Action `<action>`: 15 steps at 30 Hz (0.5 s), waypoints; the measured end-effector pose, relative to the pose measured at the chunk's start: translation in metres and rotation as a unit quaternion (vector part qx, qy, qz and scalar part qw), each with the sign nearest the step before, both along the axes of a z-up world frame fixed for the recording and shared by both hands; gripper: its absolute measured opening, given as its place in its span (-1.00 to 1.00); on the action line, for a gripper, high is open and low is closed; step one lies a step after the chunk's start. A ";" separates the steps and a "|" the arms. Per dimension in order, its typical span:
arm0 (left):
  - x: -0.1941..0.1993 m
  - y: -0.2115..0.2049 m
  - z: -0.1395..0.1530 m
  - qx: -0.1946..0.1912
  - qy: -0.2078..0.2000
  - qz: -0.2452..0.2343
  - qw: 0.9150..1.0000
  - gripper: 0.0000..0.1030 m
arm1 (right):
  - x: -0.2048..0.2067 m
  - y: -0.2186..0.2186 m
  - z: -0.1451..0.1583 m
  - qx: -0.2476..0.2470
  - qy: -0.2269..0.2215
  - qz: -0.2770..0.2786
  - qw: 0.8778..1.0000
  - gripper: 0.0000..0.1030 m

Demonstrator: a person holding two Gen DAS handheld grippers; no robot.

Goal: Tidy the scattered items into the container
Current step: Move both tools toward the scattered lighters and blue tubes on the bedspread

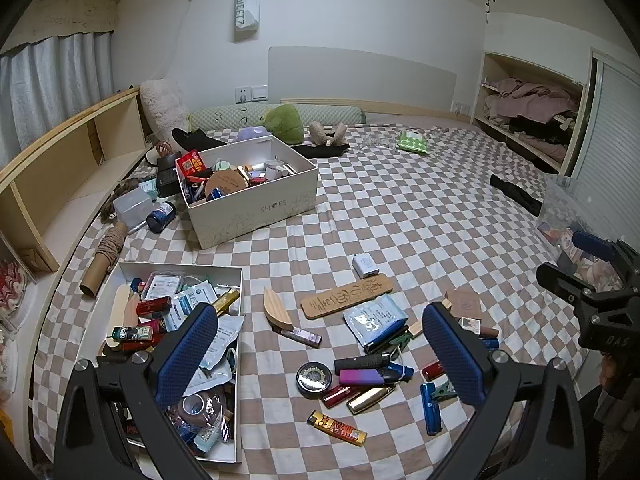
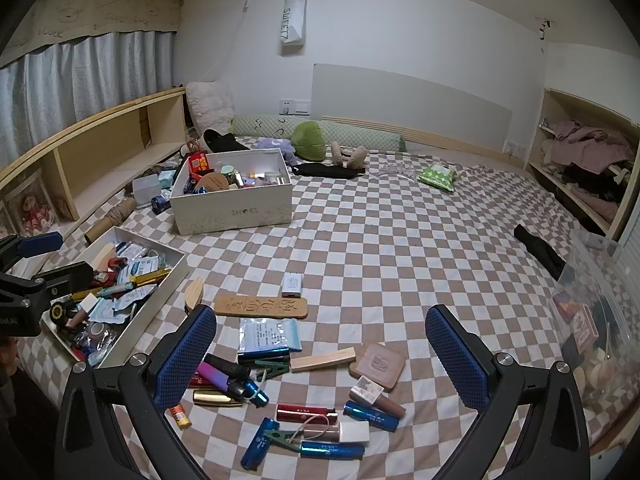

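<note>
1. Both claws are held over a checkered bedspread (image 1: 400, 216); the left gripper (image 1: 320, 356) is spread about as wide as it goes, nothing is pinched between its blue pads (image 1: 188, 352); same deal with the right gripper (image 2: 320, 356), jaws wide and nothing gripped.
2. The shallow white tray (image 1: 236, 280) is taken as the landmark; it's already stuffed with tubes, sachets and packets, and it's seen under the left gripper's left finger.
3. Just right of the tray a wooden boat-shaped piece (image 1: 276, 308) is laid on the bedspread; further right, an engraved wooden plaque (image 1: 346, 296) and a small white charger (image 1: 365, 266) are found side by side.
4. Further right of the tray again, a loose pile is scattered: a blue foil sachet (image 1: 374, 318), a purple lighter (image 1: 362, 377), a round black tin (image 1: 314, 376), a gold tube (image 1: 370, 399), a blue tube (image 1: 430, 408) and a yellow-red lighter (image 1: 338, 428).
5. Behind the tray, a deeper white shoe box (image 1: 256, 208) marked SHOES is parked, also filled with bits.
6. Well right of the tray, a clear plastic bin (image 2: 600, 320) is seen at the bed's edge.
</note>
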State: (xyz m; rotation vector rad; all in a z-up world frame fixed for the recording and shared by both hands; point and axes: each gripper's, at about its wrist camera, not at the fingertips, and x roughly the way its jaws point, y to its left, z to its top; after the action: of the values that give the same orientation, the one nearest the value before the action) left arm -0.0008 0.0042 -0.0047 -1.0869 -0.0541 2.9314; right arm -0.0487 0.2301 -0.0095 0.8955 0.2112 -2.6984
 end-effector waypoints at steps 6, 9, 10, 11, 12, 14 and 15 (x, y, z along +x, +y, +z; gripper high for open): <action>-0.001 0.000 0.000 0.001 -0.001 -0.001 1.000 1.00 | 0.000 0.000 -0.001 0.000 0.000 0.000 1.000 1.00; -0.001 0.000 0.000 0.003 -0.003 -0.001 1.000 1.00 | 0.000 0.000 -0.001 -0.001 0.000 -0.001 1.000 1.00; 0.000 0.000 0.000 0.003 -0.003 -0.002 1.000 1.00 | 0.000 0.000 -0.001 -0.003 0.000 -0.002 1.000 1.00; 0.000 0.000 0.000 0.004 -0.003 -0.001 1.000 1.00 | 0.000 0.001 0.000 -0.005 0.000 -0.003 1.000 1.00; 0.000 0.000 0.001 0.004 -0.002 -0.002 1.000 1.00 | 0.000 0.001 0.000 -0.007 0.000 -0.004 1.000 1.00; 0.001 0.000 0.001 0.007 -0.002 -0.005 1.000 1.00 | 0.000 0.003 0.000 -0.011 0.001 -0.006 1.000 1.00; 0.002 0.000 0.003 0.010 -0.002 -0.006 1.000 1.00 | 0.001 0.004 0.000 -0.013 0.000 -0.006 1.000 1.00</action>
State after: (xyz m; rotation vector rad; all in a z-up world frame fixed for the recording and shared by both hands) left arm 0.0011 0.0038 -0.0021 -1.0862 -0.0755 2.9129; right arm -0.0482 0.2338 -0.0092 0.8911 0.1703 -2.7069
